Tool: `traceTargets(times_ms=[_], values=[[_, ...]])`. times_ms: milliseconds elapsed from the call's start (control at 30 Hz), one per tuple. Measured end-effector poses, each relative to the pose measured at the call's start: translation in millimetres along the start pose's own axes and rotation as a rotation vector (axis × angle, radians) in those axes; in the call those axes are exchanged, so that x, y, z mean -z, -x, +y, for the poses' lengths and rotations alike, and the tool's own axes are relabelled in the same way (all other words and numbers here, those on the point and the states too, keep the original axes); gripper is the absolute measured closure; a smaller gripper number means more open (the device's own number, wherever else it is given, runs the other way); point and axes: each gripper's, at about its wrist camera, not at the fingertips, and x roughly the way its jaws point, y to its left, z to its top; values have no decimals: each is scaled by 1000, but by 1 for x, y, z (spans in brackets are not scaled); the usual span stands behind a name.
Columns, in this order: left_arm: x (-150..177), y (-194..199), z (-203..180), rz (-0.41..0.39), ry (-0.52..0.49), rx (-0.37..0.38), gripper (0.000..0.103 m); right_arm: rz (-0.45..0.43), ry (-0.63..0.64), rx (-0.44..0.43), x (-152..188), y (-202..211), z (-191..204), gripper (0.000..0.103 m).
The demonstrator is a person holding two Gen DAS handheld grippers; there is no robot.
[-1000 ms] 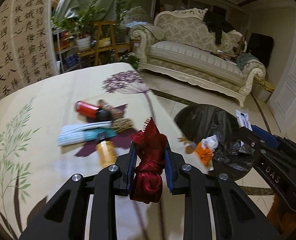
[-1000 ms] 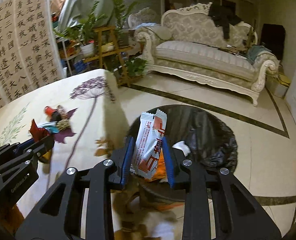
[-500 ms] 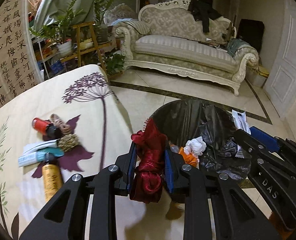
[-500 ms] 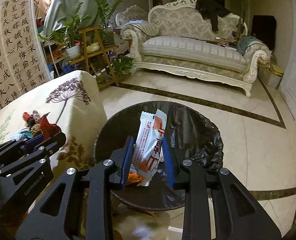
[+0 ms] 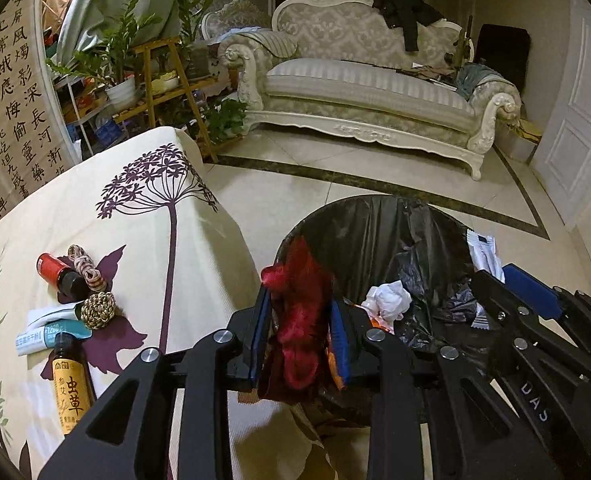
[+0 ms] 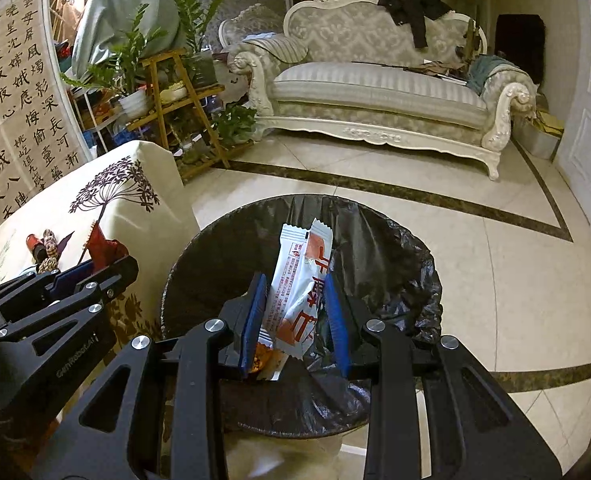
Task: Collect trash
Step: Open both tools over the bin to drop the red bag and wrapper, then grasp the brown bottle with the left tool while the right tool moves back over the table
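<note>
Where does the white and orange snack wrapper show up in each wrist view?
Left wrist view: the white and orange snack wrapper shows at the right, past the far rim of the black-lined trash bin, sticking up from the right gripper.
Right wrist view: centre of the picture, the wrapper stands upright between the blue pads over the bin.
Shared landmark: the cream carved sofa.

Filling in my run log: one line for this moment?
left gripper: jaws just opening, red ribbon between | right gripper: holds wrapper | both over bin
</note>
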Motion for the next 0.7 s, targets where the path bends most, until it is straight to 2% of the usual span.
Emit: traceTargets(times_ms=[33, 67, 100, 133, 500, 700], values=[[-1, 0, -1, 0, 2, -4, 64, -1, -4, -1, 0, 0, -1, 71], [-2, 0, 0, -3, 6, -7, 54, -2, -9, -2, 0, 1, -1, 68], [-2, 1, 0, -10, 12, -5, 51, -9, -11, -1, 0, 2, -2, 57], [-2, 2, 0, -12, 12, -4, 51, -13, -11, 1, 0, 2, -1, 55], [-1, 8, 4, -26, 25, -14, 34, -25, -20, 21, -1, 9, -3, 55], [2, 15, 15, -30, 40, -29, 32, -23, -19, 17, -1, 10, -2, 54]])
